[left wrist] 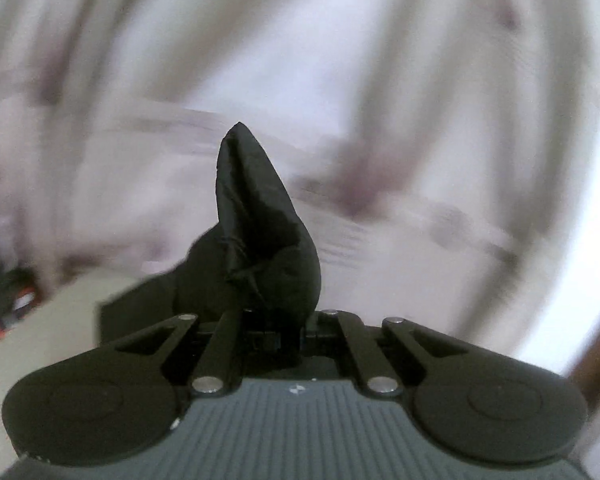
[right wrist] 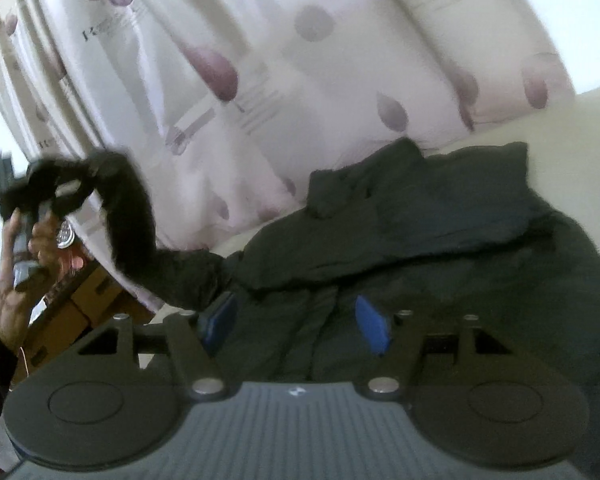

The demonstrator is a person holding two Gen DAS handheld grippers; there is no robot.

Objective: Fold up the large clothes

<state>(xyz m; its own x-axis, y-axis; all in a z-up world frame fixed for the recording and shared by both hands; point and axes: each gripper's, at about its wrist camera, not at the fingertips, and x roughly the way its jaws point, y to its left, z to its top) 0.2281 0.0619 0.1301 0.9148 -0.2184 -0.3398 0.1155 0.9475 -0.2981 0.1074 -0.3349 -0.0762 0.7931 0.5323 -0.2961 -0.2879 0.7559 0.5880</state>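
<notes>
Left gripper (left wrist: 271, 320): clamped on a bunched jacket sleeve (left wrist: 255, 224), lifted off the bed.
Right gripper (right wrist: 295, 326): fingers spread, nothing between, low over the jacket (right wrist: 440, 248).
Jacket: spread on the bed (right wrist: 572, 120), collar toward the curtain (right wrist: 259, 60).

Soft, even daylight fills both views, brightest in the upper corners. Beyond the left tongs (left wrist: 271, 320) the curtain (left wrist: 340, 80) smears into heavy motion blur, while the black cloth (left wrist: 259, 232) they pinch stays sharp. Ahead of the right tongs (right wrist: 295, 324) the jacket (right wrist: 440, 240) looks soft, nearly detailless; edges bend.
</notes>
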